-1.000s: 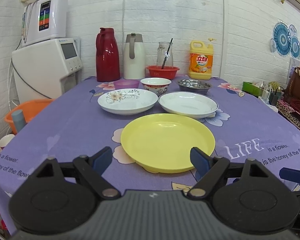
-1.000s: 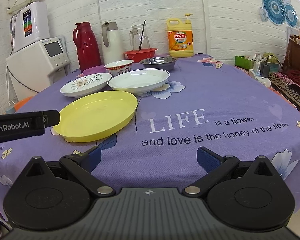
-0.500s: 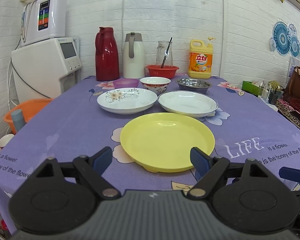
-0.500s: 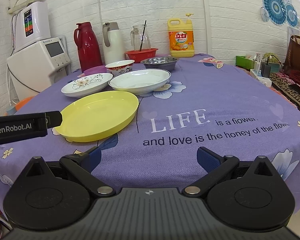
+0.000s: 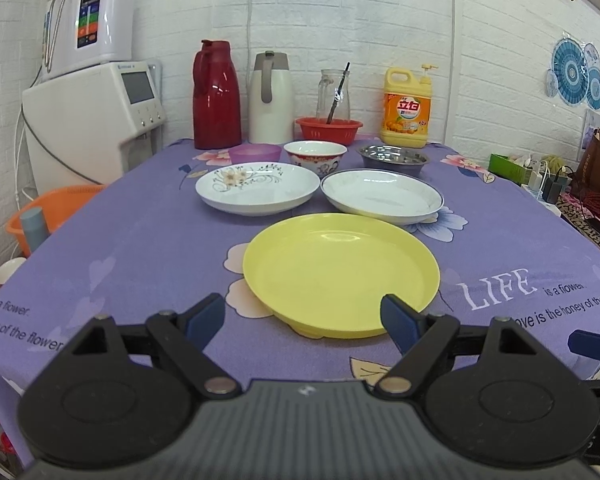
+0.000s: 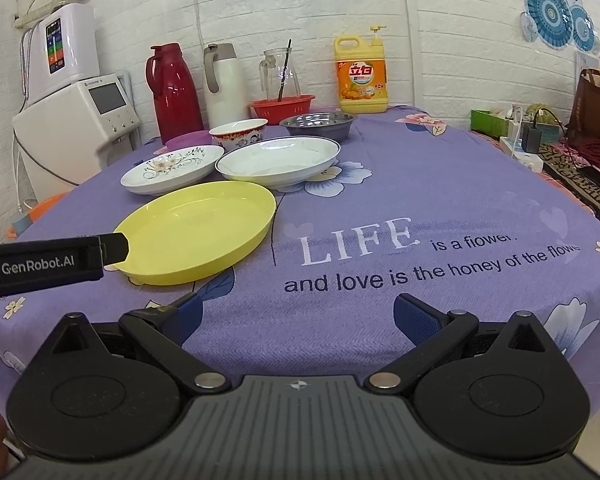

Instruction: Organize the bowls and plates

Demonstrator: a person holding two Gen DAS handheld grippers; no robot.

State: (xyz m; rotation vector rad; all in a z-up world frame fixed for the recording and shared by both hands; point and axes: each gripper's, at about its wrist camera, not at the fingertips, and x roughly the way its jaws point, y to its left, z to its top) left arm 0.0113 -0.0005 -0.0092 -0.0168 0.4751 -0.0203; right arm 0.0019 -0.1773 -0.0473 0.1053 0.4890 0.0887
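Nothing picked up yet. Left gripper [image 5: 302, 316] wide open, empty; yellow plate [image 5: 340, 274] lies just ahead, near rim between its fingertips but untouched. Right gripper [image 6: 296, 314] also wide open, empty, over bare tabletop [image 6: 440, 200]; yellow plate ahead and to its left. Floral plate [image 5: 258, 188] and white plate [image 5: 382, 198] farther ahead, bowls behind them.

Likely first step: grab a plate to stack. Tip: slide one finger under the rim, other on top, clamp firmly, lift level, w/o nudging neighbours.
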